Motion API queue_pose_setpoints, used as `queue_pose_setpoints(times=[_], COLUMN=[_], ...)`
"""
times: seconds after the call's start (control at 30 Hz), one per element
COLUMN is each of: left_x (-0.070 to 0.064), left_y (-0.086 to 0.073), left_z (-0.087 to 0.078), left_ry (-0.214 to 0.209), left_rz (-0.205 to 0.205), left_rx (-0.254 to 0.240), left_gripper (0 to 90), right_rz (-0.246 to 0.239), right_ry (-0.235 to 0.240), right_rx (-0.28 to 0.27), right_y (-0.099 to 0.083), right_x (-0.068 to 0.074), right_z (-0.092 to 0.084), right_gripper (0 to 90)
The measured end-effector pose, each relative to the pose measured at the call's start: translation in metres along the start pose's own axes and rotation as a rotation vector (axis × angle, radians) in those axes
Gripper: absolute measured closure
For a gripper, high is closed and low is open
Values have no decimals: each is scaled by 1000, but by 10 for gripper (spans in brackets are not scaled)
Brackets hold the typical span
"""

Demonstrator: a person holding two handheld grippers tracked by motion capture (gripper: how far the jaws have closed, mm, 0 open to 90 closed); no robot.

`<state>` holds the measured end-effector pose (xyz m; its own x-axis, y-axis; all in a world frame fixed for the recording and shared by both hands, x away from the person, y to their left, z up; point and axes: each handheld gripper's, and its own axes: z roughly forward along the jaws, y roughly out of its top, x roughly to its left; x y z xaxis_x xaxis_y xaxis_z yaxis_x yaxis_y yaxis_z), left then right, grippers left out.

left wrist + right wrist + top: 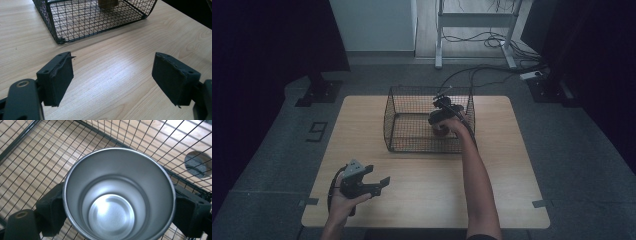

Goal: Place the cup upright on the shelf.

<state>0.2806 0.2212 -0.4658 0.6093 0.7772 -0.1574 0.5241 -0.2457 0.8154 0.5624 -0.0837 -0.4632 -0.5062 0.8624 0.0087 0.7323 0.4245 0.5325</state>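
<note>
Cup [117, 195] — steel, upright, open mouth up; stands inside wire basket [412, 100] on desk [362, 150], toward basket's right side. Right gripper [441, 119] reaches down into basket; its fingers [53, 210] flank cup on both sides, close against wall — cannot tell whether they press or have let go. Left gripper [112, 80] hovers over bare desk, fingers spread wide, empty. Cup looks light, rigid, smooth — likely slippery; thin wall may dent; best taken across body below rim.
</note>
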Motion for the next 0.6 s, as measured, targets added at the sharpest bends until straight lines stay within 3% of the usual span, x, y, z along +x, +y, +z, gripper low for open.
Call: queue_pose_setpoints(times=[0.13, 0.37, 0.57, 0.6], left_x=[-1, -3, -4, -4], left_y=[0, 0, 1, 1], left_z=[1, 2, 2, 2], left_ry=[-1, -3, -3, -3], left_rz=[2, 6, 8, 9], left_rx=[2, 4, 4, 6], left_gripper=[176, 176, 176, 176], right_rz=[7, 8, 10, 18], right_ry=[9, -2, -2, -2], right_rx=[12, -32, -95, -128], right_y=[-1, -4, -5, -6], right_x=[-1, -1, -1, 0], right_z=[-4, -18, -33, -39], right_gripper=[113, 117, 118, 120])
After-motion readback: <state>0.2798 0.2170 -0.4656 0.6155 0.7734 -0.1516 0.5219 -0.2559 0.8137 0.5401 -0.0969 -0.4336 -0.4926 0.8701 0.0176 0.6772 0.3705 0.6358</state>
